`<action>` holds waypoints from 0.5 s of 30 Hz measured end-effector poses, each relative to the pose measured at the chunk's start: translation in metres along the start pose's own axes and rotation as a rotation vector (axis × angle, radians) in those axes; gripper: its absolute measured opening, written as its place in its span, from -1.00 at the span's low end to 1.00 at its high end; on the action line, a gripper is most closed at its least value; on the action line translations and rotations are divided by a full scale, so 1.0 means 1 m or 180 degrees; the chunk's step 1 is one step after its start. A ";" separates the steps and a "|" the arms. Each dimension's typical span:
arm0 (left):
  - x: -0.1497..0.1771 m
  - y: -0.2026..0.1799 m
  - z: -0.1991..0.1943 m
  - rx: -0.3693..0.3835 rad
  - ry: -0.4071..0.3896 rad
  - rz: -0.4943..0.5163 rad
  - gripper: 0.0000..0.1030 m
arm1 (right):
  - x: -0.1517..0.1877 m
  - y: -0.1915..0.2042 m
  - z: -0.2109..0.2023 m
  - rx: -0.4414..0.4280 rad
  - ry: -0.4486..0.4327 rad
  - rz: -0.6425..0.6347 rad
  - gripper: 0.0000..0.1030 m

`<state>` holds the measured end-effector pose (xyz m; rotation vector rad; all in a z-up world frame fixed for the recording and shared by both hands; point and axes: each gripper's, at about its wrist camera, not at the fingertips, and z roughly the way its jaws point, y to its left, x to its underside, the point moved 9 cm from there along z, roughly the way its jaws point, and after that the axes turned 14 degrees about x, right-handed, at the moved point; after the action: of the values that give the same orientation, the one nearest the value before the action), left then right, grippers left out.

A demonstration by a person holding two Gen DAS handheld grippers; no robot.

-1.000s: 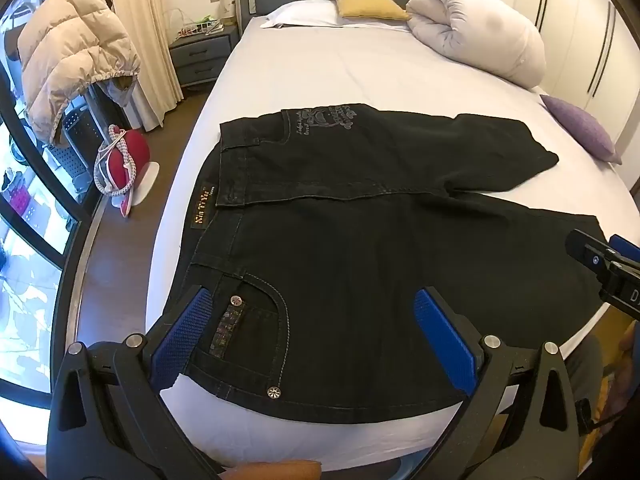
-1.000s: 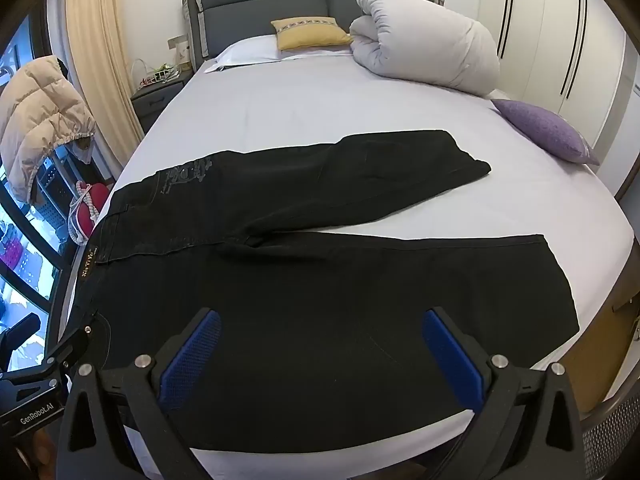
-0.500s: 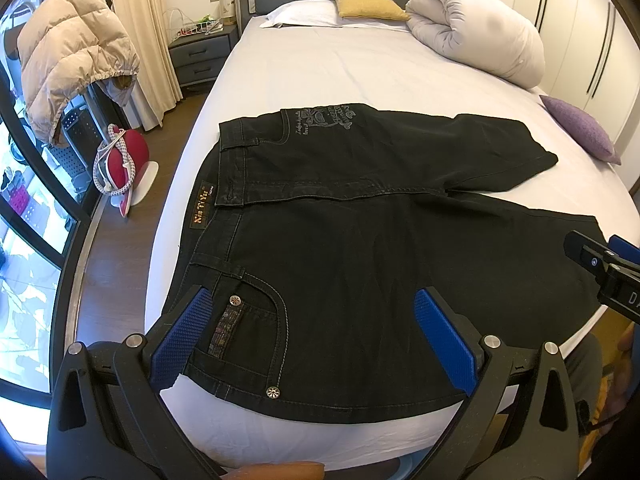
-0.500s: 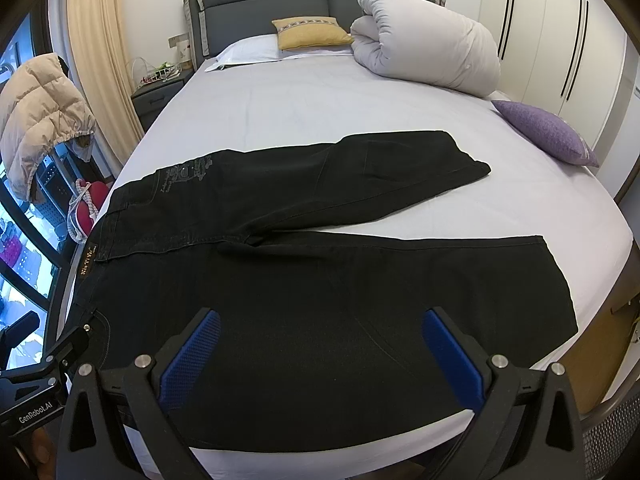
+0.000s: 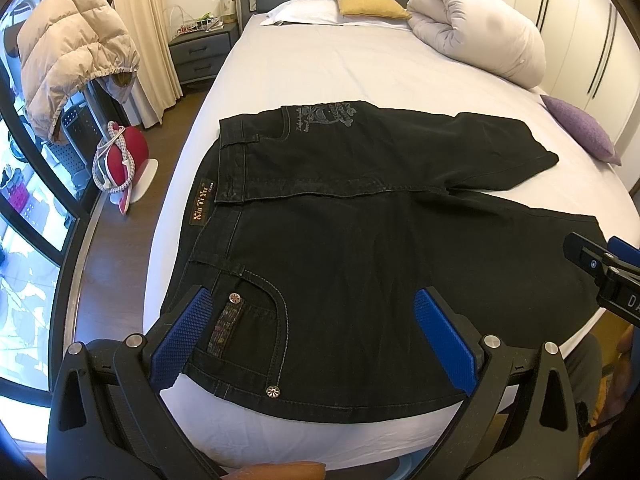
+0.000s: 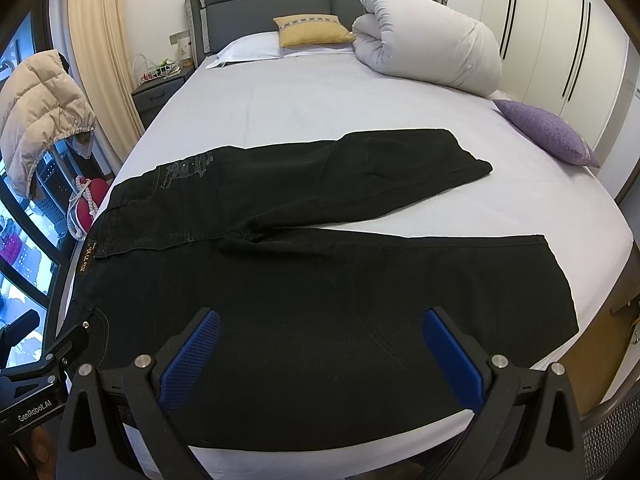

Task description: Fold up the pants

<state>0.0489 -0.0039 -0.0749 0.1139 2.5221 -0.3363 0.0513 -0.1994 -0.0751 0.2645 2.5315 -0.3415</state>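
Pants lengthwise across bed, waistband left, legs right

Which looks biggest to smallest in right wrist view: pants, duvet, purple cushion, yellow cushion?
1. pants
2. duvet
3. and 4. purple cushion and yellow cushion: look alike, and the yellow one lies farther off, so unranked.

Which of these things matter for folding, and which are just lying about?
For the job:
- black pants
- bed
- left tongs, open
- right tongs, open

Just lying about:
- rolled duvet
- yellow cushion
- purple cushion
- beige jacket
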 end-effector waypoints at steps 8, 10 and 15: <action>0.002 0.001 0.000 0.0004 0.0006 -0.0003 1.00 | 0.006 0.006 0.005 -0.0001 0.0009 -0.0009 1.00; 0.001 0.001 0.000 0.0005 0.0004 -0.0006 1.00 | 0.007 0.007 0.006 -0.0001 0.0013 -0.0009 1.00; 0.002 0.001 0.000 0.0005 0.0007 -0.0006 1.00 | 0.008 0.006 0.005 -0.0003 0.0020 -0.0011 1.00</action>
<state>0.0480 -0.0026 -0.0764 0.1126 2.5242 -0.3391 0.0492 -0.1944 -0.0848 0.2614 2.5384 -0.3415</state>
